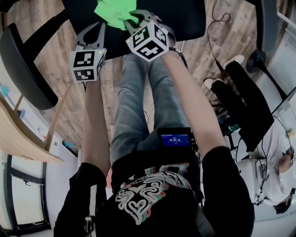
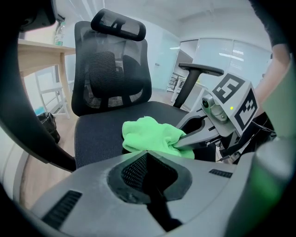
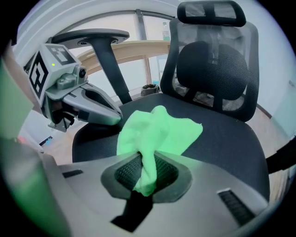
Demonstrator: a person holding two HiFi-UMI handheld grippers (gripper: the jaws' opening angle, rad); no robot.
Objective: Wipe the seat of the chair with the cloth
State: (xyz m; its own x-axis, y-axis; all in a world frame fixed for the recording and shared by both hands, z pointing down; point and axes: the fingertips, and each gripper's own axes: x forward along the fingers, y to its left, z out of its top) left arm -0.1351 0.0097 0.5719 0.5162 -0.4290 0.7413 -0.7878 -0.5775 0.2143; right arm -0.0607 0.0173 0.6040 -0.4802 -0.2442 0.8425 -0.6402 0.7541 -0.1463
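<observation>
Tongs in right hand (image 3: 144,162) clamp crumpled bright green cloth (image 3: 162,132) on black fabric office-chair seat (image 3: 226,139); left tongs (image 2: 147,155) closed, empty, just beside.

Green cloth (image 2: 149,134) is bunched on the seat (image 2: 97,135), with the right gripper (image 2: 178,144) pinching its edge. The left gripper (image 2: 147,155) has its jaws together, empty.

Head view: from above the person, facing steeply down; chair seat (image 1: 185,18) far off at the top edge. Left and right gripper views: low and close at the seat's front edge, facing its backrest (image 2: 111,69). All three share seat and cloth (image 1: 113,13).
</observation>
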